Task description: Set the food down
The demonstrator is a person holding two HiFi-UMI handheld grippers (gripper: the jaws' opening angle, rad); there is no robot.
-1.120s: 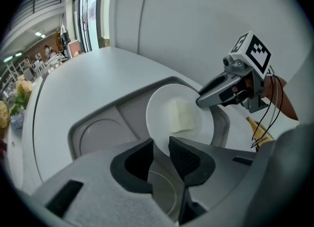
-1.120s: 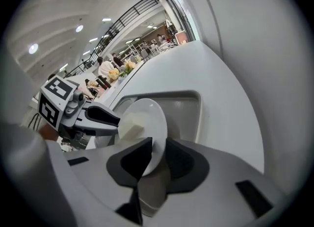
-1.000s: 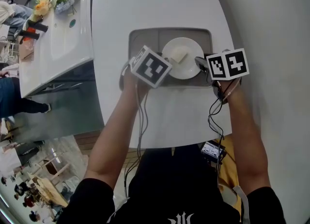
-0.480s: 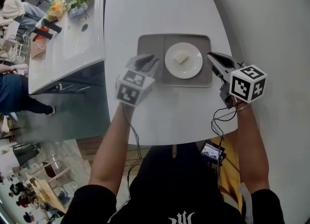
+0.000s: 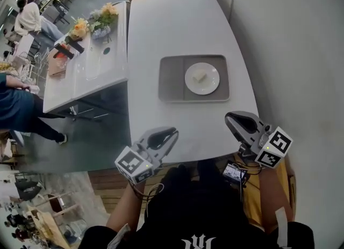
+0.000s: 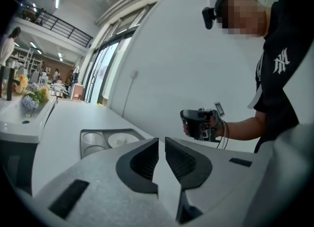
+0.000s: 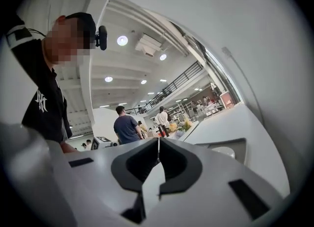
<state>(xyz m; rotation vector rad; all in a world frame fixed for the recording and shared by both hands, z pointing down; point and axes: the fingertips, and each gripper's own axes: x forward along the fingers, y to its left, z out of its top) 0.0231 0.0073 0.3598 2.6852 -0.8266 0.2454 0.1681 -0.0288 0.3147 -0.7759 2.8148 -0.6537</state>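
Since the earlier frames, both grippers have been drawn back from the sides of the tray (image 5: 166,84) to the near edge of the bench (image 5: 161,27), well apart from the tray, which has been left resting on the bench. The fingers of the left gripper (image 5: 171,133) have just been closing, and only a narrow slit is left between them with nothing in it. The fingers of the right gripper (image 5: 230,118) have also just been closing and are now pressed together, empty. Two grippers, one grey tray, one round white plate (image 5: 210,85) and one piece of food (image 5: 200,76) are counted. The food is seen as a small, pale, blocky piece lying on the plate, which sits in the tray's wider compartment.
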